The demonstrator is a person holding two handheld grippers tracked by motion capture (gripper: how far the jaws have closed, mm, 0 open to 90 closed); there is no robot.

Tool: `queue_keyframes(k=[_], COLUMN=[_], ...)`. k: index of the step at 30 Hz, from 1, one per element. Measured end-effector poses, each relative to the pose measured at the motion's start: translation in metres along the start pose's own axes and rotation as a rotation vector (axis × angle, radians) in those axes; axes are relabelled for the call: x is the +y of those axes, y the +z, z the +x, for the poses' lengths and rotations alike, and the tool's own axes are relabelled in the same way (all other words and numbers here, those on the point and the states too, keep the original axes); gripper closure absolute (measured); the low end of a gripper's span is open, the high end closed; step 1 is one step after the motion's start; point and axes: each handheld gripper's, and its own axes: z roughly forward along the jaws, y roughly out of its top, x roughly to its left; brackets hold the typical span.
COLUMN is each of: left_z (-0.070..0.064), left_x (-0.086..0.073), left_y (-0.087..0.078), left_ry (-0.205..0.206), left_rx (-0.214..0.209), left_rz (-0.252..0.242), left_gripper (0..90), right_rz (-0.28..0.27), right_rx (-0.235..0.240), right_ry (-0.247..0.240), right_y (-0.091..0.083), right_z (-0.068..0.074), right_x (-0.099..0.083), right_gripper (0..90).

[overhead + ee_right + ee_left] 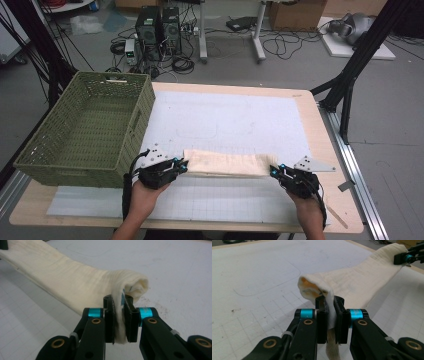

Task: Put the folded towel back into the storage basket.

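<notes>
A cream cloth [227, 163] is stretched in a long folded band across the near part of the white gridded mat [230, 120]. My left gripper [181, 166] is shut on its left end, and my right gripper [274, 171] is shut on its right end. In the left gripper view the cloth [359, 282] is pinched between the jaws of the left gripper [330, 307] and runs off to the right gripper [408, 255] far away. In the right gripper view the cloth [75, 282] bunches over the shut jaws of the right gripper [118, 305].
An olive-green woven basket [40, 160] stands on the table's left side, right beside my left hand. The wooden table edge [330, 150] runs along the right. Black frame legs [350, 75], computers and cables lie on the floor beyond the table.
</notes>
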Motion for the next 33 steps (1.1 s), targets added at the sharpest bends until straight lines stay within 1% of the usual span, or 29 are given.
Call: queue_keyframes(k=[2,5,6,9,15,16,18,20,21,22,23,24,28,33], left_z=[-0.001,0.000,0.000,0.000,-0.001,-0.002,-0.003,-0.004,-0.005,-0.006,-0.006,-0.007,-0.007,-0.005], left_x=[0.000,0.000,0.000,0.001,0.004,0.005,0.006,0.009,0.010,0.011,0.012,0.013,0.016,0.018], left_y=[-0.001,-0.002,-0.003,-0.004,-0.009,-0.011,-0.014,-0.017,-0.020,-0.022,-0.024,-0.027,-0.039,-0.052], left_ry=[0.004,0.006,0.015,0.021,0.033,0.039,0.042,0.049,0.054,0.057,0.060,0.064,0.071,0.074], left_rx=[0.000,-0.005,-0.010,-0.012,-0.016,-0.017,-0.019,-0.020,-0.022,-0.023,-0.024,-0.022,-0.020,-0.011], left_rz=[-0.005,-0.015,-0.024,-0.034,-0.053,-0.059,-0.068,-0.079,-0.086,-0.090,-0.093,-0.099,-0.118,-0.135], left_gripper=[82.5,82.5,82.5,82.5,82.5,82.6,82.6,82.6,82.6,82.6,82.6,82.7,82.7,82.7], right_rz=[-0.032,-0.072,-0.084,-0.110,-0.131,-0.138,-0.136,-0.141,-0.146,-0.146,-0.157,-0.161,-0.156,-0.150], right_rx=[0.008,0.030,0.035,0.043,0.058,0.061,0.063,0.067,0.073,0.073,0.082,0.087,0.092,0.094], right_ry=[-0.009,-0.009,-0.002,-0.001,0.011,0.002,0.006,-0.003,-0.019,-0.019,-0.005,-0.003,-0.027,-0.046], right_y=[-0.002,-0.006,-0.007,-0.009,-0.011,-0.011,-0.012,-0.012,-0.011,-0.011,-0.010,-0.009,0.000,0.011], right_z=[-0.001,-0.004,-0.005,-0.006,-0.008,-0.008,-0.008,-0.009,-0.011,-0.011,-0.011,-0.011,-0.011,-0.010], right_x=[0.000,0.001,0.002,0.003,0.007,0.010,0.011,0.014,0.018,0.018,0.021,0.023,0.035,0.049], right_gripper=[81.6,81.5,81.6,81.6,81.5,81.6,81.5,81.5,81.6,81.6,81.6,81.7,81.8,81.9])
